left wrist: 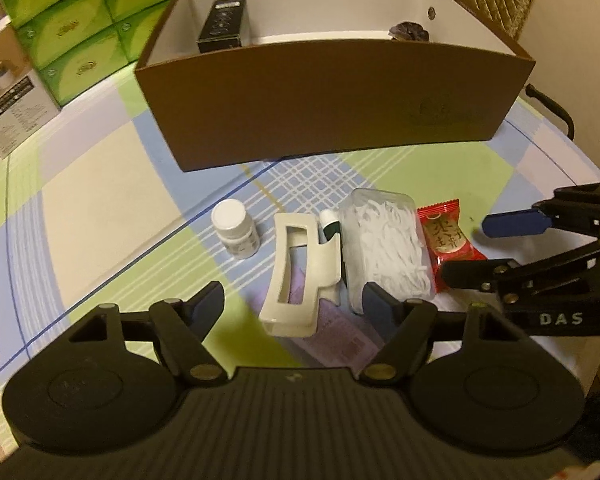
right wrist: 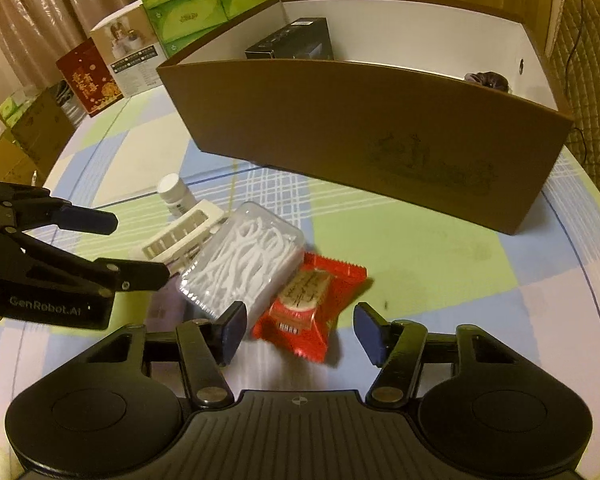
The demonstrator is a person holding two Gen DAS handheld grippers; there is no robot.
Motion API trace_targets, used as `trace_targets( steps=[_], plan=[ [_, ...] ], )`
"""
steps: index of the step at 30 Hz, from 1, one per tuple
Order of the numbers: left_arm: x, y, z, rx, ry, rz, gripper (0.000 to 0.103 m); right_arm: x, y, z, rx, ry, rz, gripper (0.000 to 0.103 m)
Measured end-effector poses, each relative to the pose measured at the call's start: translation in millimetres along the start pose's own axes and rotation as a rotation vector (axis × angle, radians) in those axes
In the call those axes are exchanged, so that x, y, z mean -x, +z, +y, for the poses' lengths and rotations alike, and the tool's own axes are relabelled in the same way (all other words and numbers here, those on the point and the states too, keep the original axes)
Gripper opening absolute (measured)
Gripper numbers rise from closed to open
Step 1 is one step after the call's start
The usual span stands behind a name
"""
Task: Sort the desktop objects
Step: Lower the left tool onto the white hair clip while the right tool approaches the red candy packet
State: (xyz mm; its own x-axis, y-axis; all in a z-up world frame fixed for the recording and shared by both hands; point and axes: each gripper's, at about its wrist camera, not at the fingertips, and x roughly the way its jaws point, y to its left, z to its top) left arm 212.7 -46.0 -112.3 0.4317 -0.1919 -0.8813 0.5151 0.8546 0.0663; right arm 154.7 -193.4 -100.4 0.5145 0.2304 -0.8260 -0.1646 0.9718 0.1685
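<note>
A row of small objects lies on the checked tablecloth: a white pill bottle [left wrist: 236,229], a cream hair claw [left wrist: 296,270], a small green-and-white tube [left wrist: 331,229], a clear box of floss picks [left wrist: 384,246] and a red snack packet [left wrist: 448,242]. My left gripper [left wrist: 290,300] is open, its fingers either side of the hair claw. My right gripper [right wrist: 300,330] is open, straddling the red packet [right wrist: 310,306], with the floss box [right wrist: 244,266] just left. A brown cardboard box [left wrist: 332,108] stands behind, holding a black carton [left wrist: 221,24] and a dark object [left wrist: 410,32].
Green tissue packs [left wrist: 64,28] and a white carton [left wrist: 8,112] are stacked at the far left. A red gift box [right wrist: 88,76] and cardboard boxes [right wrist: 40,128] stand beyond the table edge. A quilted chair [right wrist: 592,80] is at the right. A purple paper [left wrist: 340,336] lies under the claw.
</note>
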Motion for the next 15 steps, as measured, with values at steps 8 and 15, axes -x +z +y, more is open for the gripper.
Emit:
trace_targets(
  steps=[8, 15],
  plan=[
    [-15, 10, 7, -0.015, -0.033, 0.013, 0.063, -14, 5, -14, -0.032, -0.02, 0.024, 0.039],
    [-29, 15, 8, -0.037, -0.044, 0.038, 0.052, -12, 4, -37, -0.087, -0.029, 0.046, 0.039]
  ],
)
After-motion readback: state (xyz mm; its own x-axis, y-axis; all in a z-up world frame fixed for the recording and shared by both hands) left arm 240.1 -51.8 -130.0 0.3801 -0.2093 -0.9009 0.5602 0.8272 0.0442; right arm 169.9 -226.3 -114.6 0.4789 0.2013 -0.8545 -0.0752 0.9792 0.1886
